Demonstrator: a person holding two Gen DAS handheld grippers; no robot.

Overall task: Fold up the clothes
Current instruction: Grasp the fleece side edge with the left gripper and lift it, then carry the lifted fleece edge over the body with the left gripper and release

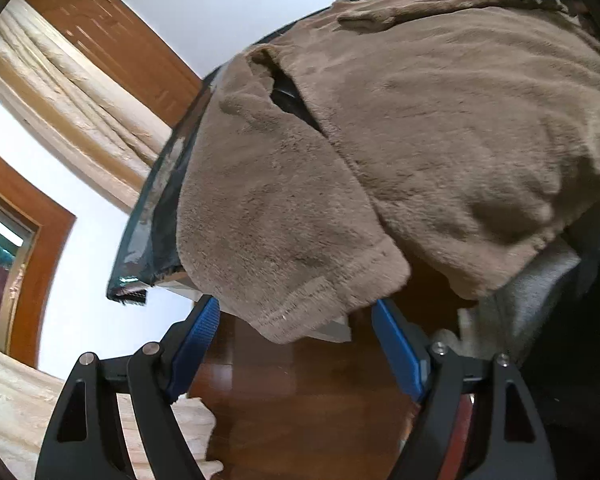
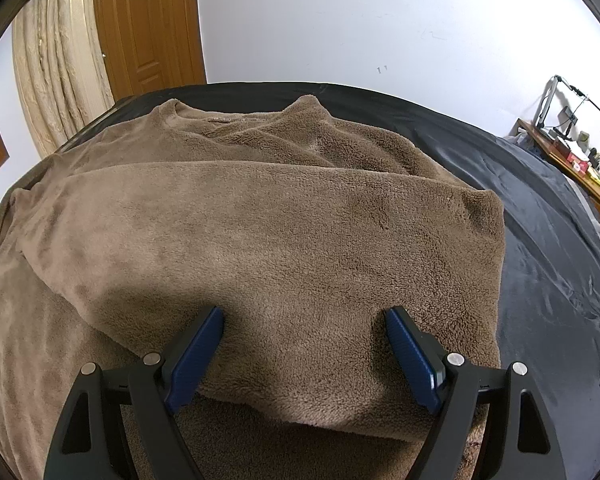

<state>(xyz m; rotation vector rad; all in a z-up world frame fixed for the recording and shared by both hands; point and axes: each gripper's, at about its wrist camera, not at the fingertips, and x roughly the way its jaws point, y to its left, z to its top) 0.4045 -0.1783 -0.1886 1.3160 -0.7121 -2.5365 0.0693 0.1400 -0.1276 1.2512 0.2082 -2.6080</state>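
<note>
A brown fleece sweater (image 2: 260, 232) lay spread over a bench (image 2: 540, 240) covered in dark, glossy sheeting, one side already folded across its middle and the neckline toward the far wall. It looked thick, soft and limp, light enough to lift but likely to sag and drag, so a firm pinch on a hem or cuff edge would probably serve better than a grab at the bulky middle. In the left wrist view a sleeve (image 1: 300, 240) hung over the bench corner, its cuff dangling between the spread jaws of the left claw (image 1: 296, 320), which pinched nothing. The right claw (image 2: 304, 320) hovered over the folded panel near its front edge, jaws likewise wide apart and empty. How many layers lay under that panel could not be made out, the sweater's near hem was cut off by the claw bodies, and the other sleeve was hidden.
</note>
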